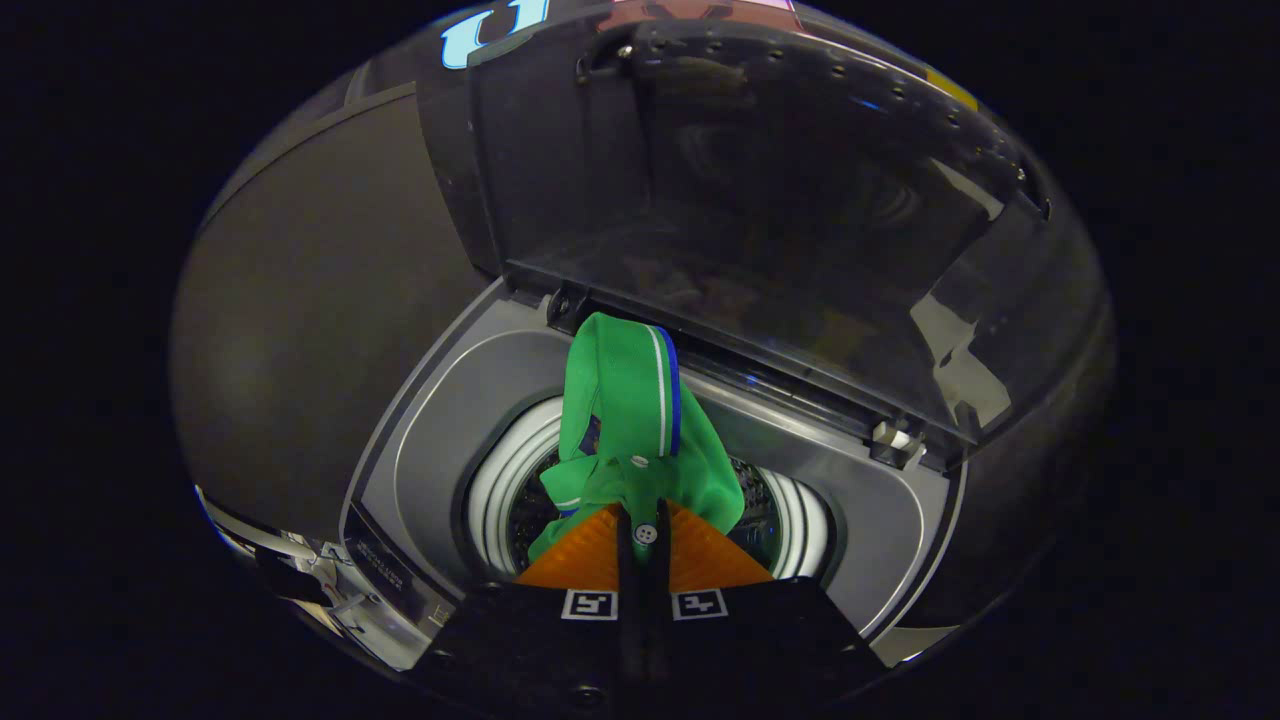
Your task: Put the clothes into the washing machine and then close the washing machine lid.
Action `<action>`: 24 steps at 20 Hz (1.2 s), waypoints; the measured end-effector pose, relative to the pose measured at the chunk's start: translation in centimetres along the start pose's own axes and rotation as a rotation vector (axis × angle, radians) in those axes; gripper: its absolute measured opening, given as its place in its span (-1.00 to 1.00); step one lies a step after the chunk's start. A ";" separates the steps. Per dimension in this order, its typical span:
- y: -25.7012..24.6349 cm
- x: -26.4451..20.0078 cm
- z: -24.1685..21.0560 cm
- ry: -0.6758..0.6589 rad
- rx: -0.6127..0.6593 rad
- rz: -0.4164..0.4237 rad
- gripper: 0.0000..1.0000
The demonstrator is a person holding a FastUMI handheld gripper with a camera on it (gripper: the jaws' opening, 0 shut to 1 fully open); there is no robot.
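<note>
The green shirt [640, 420] hides much of the dark drum [520, 515] beneath it. The washing machine [440, 400] has its lid [760, 220] raised upright behind the round opening, whose rim is bare on both sides. The gripper [645, 535] has its fingers pressed nearly together, pinching the shirt above the opening.

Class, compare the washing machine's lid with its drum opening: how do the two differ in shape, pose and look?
The lid stands raised behind the tub; the drum opening faces up below it. The lid is a flat, dark, see-through panel; the opening is round with a pale ribbed rim. The lid is bare, while the green shirt, pinched in the gripper with jaws closed, hangs over the opening. Both belong to the same washer.
</note>
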State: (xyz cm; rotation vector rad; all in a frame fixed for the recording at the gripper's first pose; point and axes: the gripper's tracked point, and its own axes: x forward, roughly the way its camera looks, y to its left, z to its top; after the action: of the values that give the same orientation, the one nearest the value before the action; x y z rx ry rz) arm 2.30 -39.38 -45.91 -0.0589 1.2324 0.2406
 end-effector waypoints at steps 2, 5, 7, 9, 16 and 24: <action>-0.1 0.8 0.0 0.004 -0.010 -0.020 -0.90; 0.0 1.8 -0.4 0.026 0.040 -0.027 -0.87; 0.2 2.2 -0.5 0.019 0.081 -0.020 -0.71; 0.3 2.1 0.4 -0.030 0.125 -0.006 -0.17; -2.4 0.4 2.7 -0.115 0.255 -0.113 0.99; -2.2 -6.6 3.6 -0.135 0.318 -0.197 0.99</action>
State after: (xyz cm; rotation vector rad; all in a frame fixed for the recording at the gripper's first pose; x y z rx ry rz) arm 4.09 -41.84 -38.71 0.1094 1.1089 -0.1221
